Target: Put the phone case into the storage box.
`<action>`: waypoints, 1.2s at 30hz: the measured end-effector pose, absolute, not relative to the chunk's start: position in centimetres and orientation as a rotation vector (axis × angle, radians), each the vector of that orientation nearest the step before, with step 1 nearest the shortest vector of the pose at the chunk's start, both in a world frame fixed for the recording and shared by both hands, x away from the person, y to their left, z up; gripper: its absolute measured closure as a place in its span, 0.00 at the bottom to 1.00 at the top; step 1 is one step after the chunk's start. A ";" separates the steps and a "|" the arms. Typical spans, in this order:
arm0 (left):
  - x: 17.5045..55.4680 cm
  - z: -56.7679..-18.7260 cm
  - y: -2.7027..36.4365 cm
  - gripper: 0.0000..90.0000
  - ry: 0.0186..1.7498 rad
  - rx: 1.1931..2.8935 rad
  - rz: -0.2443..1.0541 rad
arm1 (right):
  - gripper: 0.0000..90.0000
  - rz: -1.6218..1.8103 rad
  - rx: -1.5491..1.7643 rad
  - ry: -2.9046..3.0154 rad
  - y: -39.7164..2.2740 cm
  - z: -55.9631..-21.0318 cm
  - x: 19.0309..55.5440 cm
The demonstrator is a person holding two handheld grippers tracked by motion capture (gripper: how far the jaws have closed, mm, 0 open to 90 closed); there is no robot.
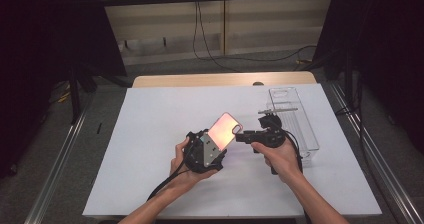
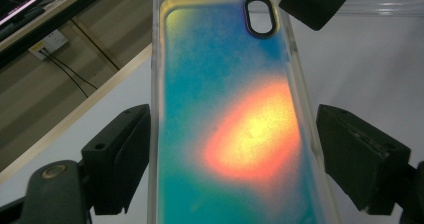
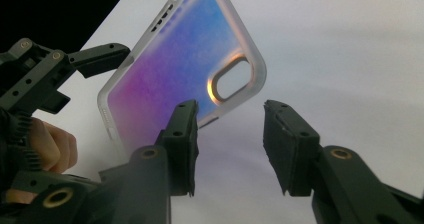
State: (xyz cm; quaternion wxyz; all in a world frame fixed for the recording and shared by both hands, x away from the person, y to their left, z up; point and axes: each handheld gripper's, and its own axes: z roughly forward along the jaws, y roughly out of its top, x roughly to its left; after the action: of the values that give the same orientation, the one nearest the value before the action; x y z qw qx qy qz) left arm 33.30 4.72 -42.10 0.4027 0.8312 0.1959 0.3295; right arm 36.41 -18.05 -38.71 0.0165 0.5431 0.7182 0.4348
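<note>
Left gripper (image 1: pixel 209 146) is clamped on the phone case (image 1: pixel 223 129) — jaws pinch its long edges, case tilted up above the white sheet (image 1: pixel 150 149). Right gripper (image 1: pixel 241 136) comes in from the right at the case's camera-cutout corner; jaws apart, nothing pressed between them, corner just ahead of the pads. Clear plastic box (image 1: pixel 300 129) lies on the sheet just beyond the right hand (image 1: pixel 280 159).

Dim room, bright white table (image 1: pixel 150 134), close jaws blurred.
</note>
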 end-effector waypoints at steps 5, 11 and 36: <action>33.2 -42.1 4.7 0.19 0.494 2.093 0.832 | 0.70 1.355 1.699 2.231 -17.8 -38.6 36.7; 33.2 -42.2 4.6 0.19 0.494 2.102 0.837 | 0.74 1.381 1.751 2.242 -17.9 -39.1 37.2; 33.0 -42.6 4.4 0.19 0.470 2.113 0.870 | 0.81 1.523 1.982 2.202 -18.8 -40.3 37.8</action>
State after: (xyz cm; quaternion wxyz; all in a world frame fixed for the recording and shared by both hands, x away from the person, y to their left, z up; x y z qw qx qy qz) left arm 32.99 4.43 -42.61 0.3934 0.8327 0.1853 0.3429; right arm 37.76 -18.75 -40.27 -0.0946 0.5924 0.6580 0.4551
